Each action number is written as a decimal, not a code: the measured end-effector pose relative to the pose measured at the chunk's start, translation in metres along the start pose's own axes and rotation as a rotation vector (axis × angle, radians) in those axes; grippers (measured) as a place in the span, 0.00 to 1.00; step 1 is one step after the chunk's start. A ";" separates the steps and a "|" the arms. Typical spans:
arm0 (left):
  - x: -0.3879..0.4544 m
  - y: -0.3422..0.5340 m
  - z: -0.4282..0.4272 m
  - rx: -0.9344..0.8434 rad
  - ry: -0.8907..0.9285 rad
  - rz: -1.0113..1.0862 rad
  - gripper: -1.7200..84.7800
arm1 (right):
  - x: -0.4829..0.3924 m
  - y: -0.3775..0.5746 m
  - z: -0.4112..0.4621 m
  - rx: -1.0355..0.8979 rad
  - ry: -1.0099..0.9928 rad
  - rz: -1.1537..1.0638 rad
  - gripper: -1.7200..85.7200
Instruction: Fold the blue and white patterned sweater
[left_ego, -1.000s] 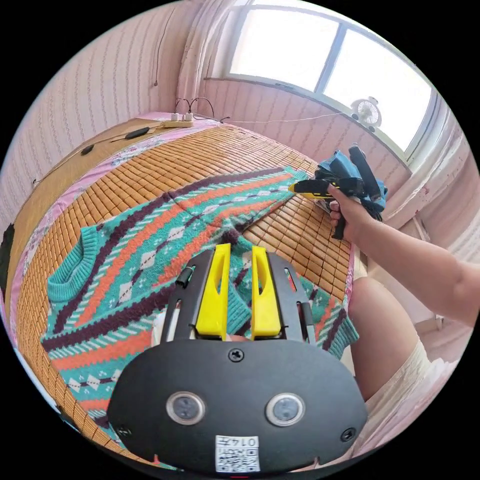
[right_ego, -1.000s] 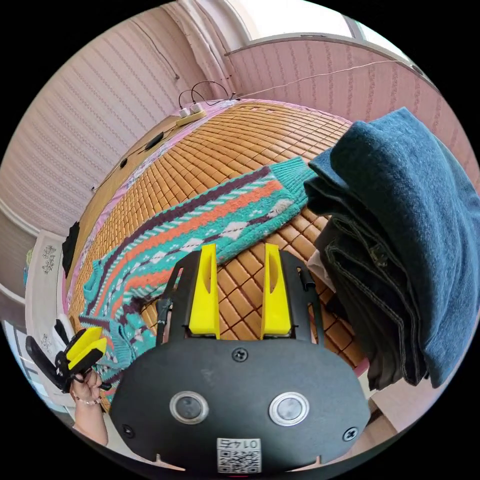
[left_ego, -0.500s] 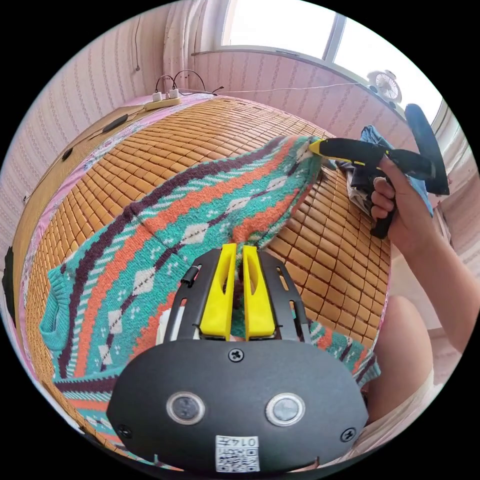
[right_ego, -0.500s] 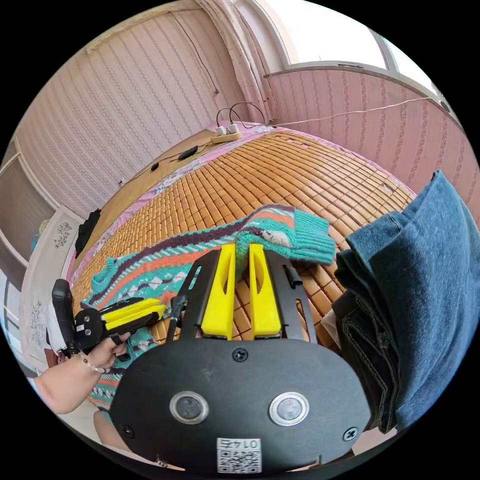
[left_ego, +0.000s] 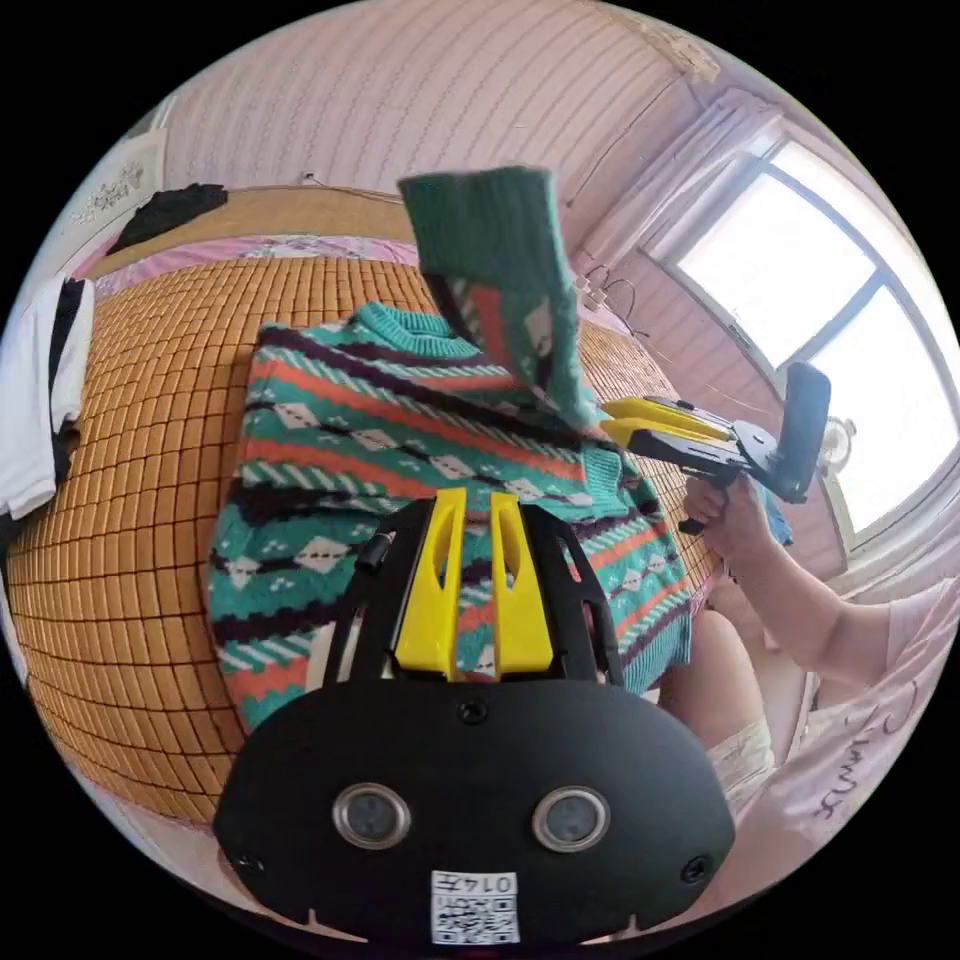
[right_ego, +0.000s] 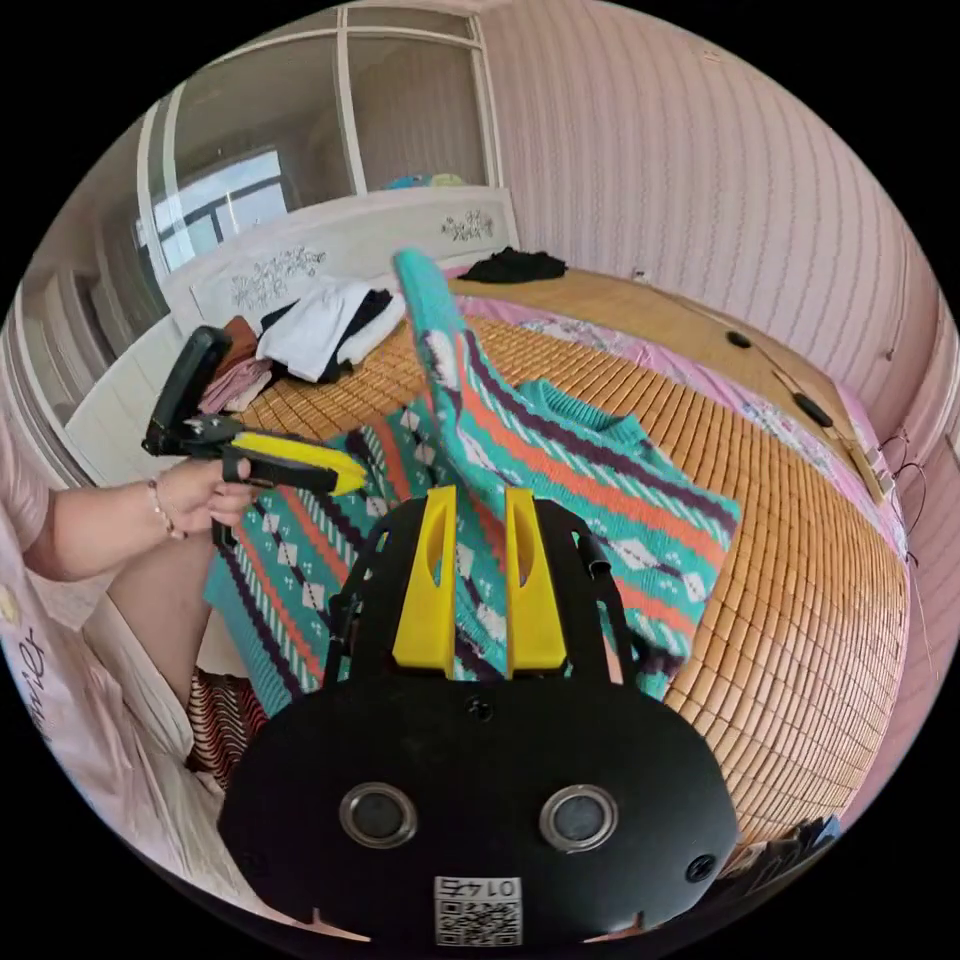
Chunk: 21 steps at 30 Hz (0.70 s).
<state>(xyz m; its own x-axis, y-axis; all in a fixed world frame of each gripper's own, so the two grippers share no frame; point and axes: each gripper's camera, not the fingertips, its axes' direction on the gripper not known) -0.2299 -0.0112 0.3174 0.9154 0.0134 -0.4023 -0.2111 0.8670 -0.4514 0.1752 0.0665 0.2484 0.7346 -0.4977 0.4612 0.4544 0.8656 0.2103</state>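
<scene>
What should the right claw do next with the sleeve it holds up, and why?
Probably carry the right claw across and lower the raised sleeve onto the body of the teal, orange and purple patterned knit sweater, which lies flat on the bamboo mat. The sleeve stands up with its cuff in the air, so the fold looks half made.

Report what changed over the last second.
The right hand-held gripper closed on the sleeve, which had lain flat on the mat, and swung it up over the sweater body. The sweater body stayed spread on the mat.
</scene>
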 end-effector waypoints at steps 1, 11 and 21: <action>-0.025 0.016 -0.014 -0.020 -0.041 -0.051 0.08 | -0.007 0.010 0.027 -0.088 -0.035 -0.006 0.12; -0.111 -0.021 -0.046 0.117 -0.095 -0.140 0.10 | 0.053 0.020 0.028 -0.046 0.188 0.144 0.15; -0.163 -0.153 0.043 -0.037 -0.155 -0.165 0.15 | 0.228 -0.023 0.096 -0.146 0.208 0.533 0.20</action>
<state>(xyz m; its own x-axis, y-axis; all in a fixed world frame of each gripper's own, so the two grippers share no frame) -0.3321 -0.1245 0.4869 0.9797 -0.0483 -0.1945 -0.0637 0.8451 -0.5309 0.2842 -0.0613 0.4316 0.9574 -0.0093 0.2886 0.0491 0.9901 -0.1312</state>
